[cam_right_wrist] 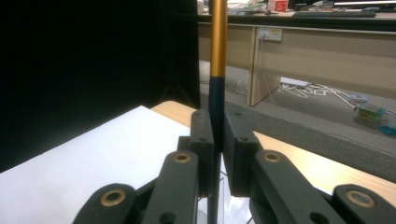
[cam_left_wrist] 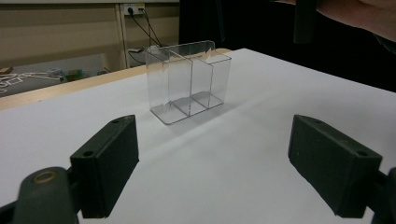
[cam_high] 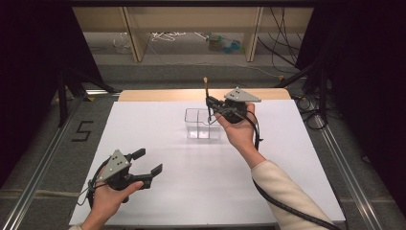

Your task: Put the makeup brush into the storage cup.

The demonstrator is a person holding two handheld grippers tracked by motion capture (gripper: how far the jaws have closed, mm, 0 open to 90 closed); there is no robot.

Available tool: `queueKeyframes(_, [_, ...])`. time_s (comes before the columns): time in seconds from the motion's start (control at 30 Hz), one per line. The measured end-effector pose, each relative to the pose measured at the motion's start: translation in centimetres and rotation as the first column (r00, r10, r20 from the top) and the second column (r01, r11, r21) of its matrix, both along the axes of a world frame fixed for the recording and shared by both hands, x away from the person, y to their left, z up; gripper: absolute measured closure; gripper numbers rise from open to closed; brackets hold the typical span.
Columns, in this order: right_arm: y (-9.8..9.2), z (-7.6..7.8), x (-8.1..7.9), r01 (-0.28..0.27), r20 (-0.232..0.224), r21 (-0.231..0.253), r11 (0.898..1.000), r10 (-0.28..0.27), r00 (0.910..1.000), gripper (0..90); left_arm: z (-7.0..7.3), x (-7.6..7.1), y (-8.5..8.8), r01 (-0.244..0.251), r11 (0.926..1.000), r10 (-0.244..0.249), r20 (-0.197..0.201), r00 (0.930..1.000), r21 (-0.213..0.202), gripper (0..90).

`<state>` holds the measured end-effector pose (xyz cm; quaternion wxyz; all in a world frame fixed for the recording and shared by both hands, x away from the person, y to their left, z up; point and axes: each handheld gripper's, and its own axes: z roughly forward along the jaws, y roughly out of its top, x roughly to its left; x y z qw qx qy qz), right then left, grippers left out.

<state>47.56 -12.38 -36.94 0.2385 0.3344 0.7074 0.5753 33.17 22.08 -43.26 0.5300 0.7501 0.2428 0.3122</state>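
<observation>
A clear plastic box point(cam_high: 201, 128) with dividers stands on the white table point(cam_high: 158, 120) just beyond its middle. Directly over the box's right end, my right gripper point(cam_high: 210, 109) is shut on a thin upright stick point(cam_high: 206, 88), gold on top and dark below. In the right gripper view the jaws point(cam_right_wrist: 218, 154) pinch the stick point(cam_right_wrist: 218, 46) at its dark part. Its lower end points down at the box; I cannot tell whether it is inside. My left gripper point(cam_high: 149, 161) hovers open near the front left of the table. The left gripper view shows its jaws point(cam_left_wrist: 215, 168) wide apart, facing the box point(cam_left_wrist: 189, 81).
The table's wooden back edge point(cam_high: 163, 95) runs behind the box. Metal rails point(cam_high: 43, 158) flank the table on the floor. Beyond it stand wooden shelf legs point(cam_high: 134, 38) with cables and small items. A sleeve and cable point(cam_high: 282, 191) cross the front right.
</observation>
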Motion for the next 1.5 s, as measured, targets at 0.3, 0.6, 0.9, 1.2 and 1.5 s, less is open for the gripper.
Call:
queueKeyframes(0.3, [0.17,-0.07,0.14,-0.002,-0.006,-0.005,1.000,0.002,1.0000,83.7,-0.01,-0.01,0.01,0.000,1.0000,0.000,-0.001,1.0000,0.000,15.7])
queueKeyframes(0.6, [0.26,-0.09,0.19,-0.003,-0.018,-0.003,1.000,0.003,0.9998,83.6,0.00,-0.01,0.01,0.000,1.0000,0.000,0.000,1.0000,0.000,15.7])
queueKeyframes(0.9, [0.43,-0.15,0.44,-0.003,-0.015,-0.007,1.000,0.003,0.9999,83.6,-0.01,0.01,0.03,0.001,1.0000,-0.001,0.000,1.0000,-0.001,15.7])
queueKeyframes(1.2, [0.55,-0.15,0.68,0.000,0.000,-0.007,1.000,0.000,1.0000,83.7,-0.01,0.00,0.03,0.001,1.0000,-0.001,0.000,1.0000,-0.001,15.7])
queueKeyframes(1.5, [0.62,-0.11,0.75,0.000,-0.015,-0.003,1.000,0.000,0.9999,83.7,-0.01,0.00,0.02,0.002,1.0000,-0.002,0.000,1.0000,-0.001,15.7])
